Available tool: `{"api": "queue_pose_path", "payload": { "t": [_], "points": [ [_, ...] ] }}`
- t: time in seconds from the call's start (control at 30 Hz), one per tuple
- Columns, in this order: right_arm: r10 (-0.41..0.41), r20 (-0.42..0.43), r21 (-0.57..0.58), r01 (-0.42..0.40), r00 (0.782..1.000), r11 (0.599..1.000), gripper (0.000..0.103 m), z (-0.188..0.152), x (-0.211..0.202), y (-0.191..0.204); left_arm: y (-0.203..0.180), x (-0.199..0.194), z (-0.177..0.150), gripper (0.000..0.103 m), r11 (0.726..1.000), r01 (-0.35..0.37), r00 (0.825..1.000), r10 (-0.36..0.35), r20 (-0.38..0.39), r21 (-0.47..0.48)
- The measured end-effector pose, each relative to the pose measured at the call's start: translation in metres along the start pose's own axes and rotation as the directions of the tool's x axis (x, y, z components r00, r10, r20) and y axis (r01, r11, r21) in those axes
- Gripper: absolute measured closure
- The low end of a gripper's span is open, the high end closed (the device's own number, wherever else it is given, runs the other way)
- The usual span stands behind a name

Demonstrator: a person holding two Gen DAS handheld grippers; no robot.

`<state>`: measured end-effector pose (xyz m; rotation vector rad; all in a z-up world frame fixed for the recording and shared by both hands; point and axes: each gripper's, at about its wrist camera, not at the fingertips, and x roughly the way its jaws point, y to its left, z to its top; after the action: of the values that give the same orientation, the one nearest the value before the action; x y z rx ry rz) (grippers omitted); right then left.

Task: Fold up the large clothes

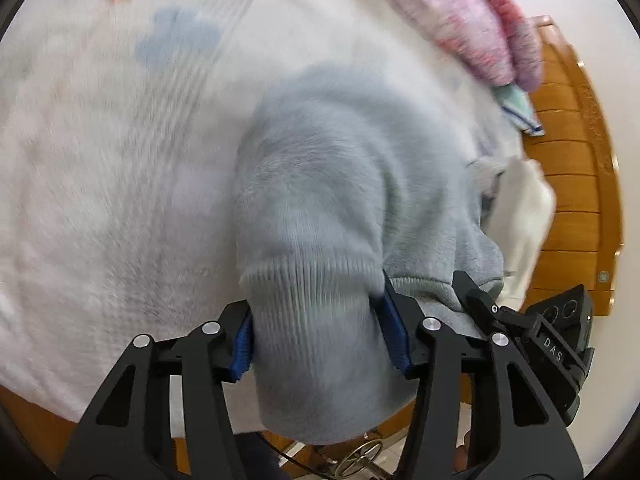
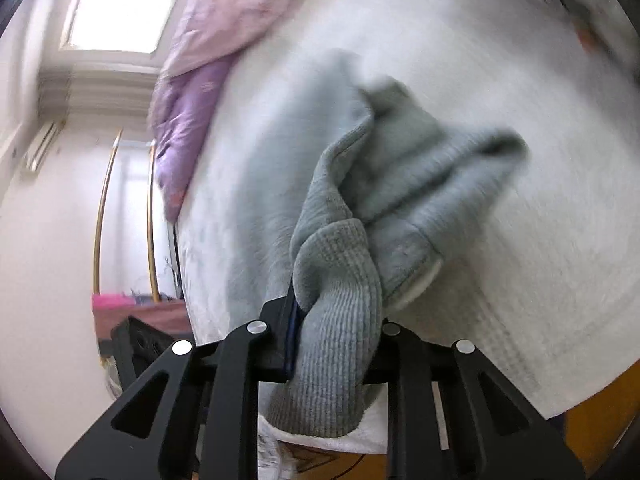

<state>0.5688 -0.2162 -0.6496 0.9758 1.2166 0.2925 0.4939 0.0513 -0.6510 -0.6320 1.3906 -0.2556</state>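
Note:
A light grey sweatshirt (image 1: 340,176) lies bunched on a white bedspread (image 1: 120,160). My left gripper (image 1: 318,336) is shut on its ribbed hem, which hangs down between the blue pads (image 1: 394,332). My right gripper (image 2: 334,332) is shut on another ribbed edge of the same sweatshirt (image 2: 400,168), lifted off the bedspread (image 2: 540,260). The right gripper's black body (image 1: 560,344) shows at the lower right of the left wrist view. Both views are motion-blurred.
A pink and purple quilt (image 1: 472,24) (image 2: 208,40) lies at the far side of the bed. A wooden bed frame (image 1: 572,184) runs along the right edge. A white cloth (image 1: 524,216) hangs over it. A window (image 2: 116,12) and wall are to the left.

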Motion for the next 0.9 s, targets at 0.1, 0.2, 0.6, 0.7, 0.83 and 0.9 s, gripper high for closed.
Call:
{"api": "queue_pose_path", "payload": {
  "t": [0.1, 0.2, 0.6, 0.7, 0.83, 0.9],
  "points": [
    [0.007, 0.019, -0.09, -0.006, 1.0, 0.996, 0.084, 0.001, -0.026, 0.045, -0.021, -0.043, 0.006, 0.054, 0.998, 0.038, 0.998, -0.039, 0.042, 0.04],
    [0.029, 0.025, -0.129, -0.026, 0.999, 0.991, 0.084, -0.005, -0.056, 0.07, -0.047, -0.08, 0.003, 0.054, 0.994, 0.063, 0.995, -0.07, 0.072, 0.09],
    [0.228, 0.108, -0.375, -0.172, 0.968, 0.911, 0.084, 0.089, -0.208, 0.106, -0.242, -0.13, -0.021, 0.054, 0.942, 0.095, 0.9, -0.219, 0.377, 0.321],
    [0.276, 0.14, -0.434, -0.192, 0.951, 0.88, 0.084, 0.144, -0.25, 0.092, -0.302, -0.103, -0.024, 0.054, 0.933, 0.105, 0.859, -0.26, 0.442, 0.344],
    [0.33, 0.108, -0.441, -0.252, 0.938, 0.861, 0.084, 0.198, -0.296, 0.04, -0.368, -0.041, -0.046, 0.054, 0.923, 0.155, 0.801, -0.327, 0.502, 0.353],
    [0.328, 0.096, -0.422, -0.26, 0.94, 0.868, 0.084, 0.218, -0.309, 0.002, -0.385, -0.011, -0.055, 0.054, 0.929, 0.181, 0.805, -0.329, 0.494, 0.323]
  ]
}}
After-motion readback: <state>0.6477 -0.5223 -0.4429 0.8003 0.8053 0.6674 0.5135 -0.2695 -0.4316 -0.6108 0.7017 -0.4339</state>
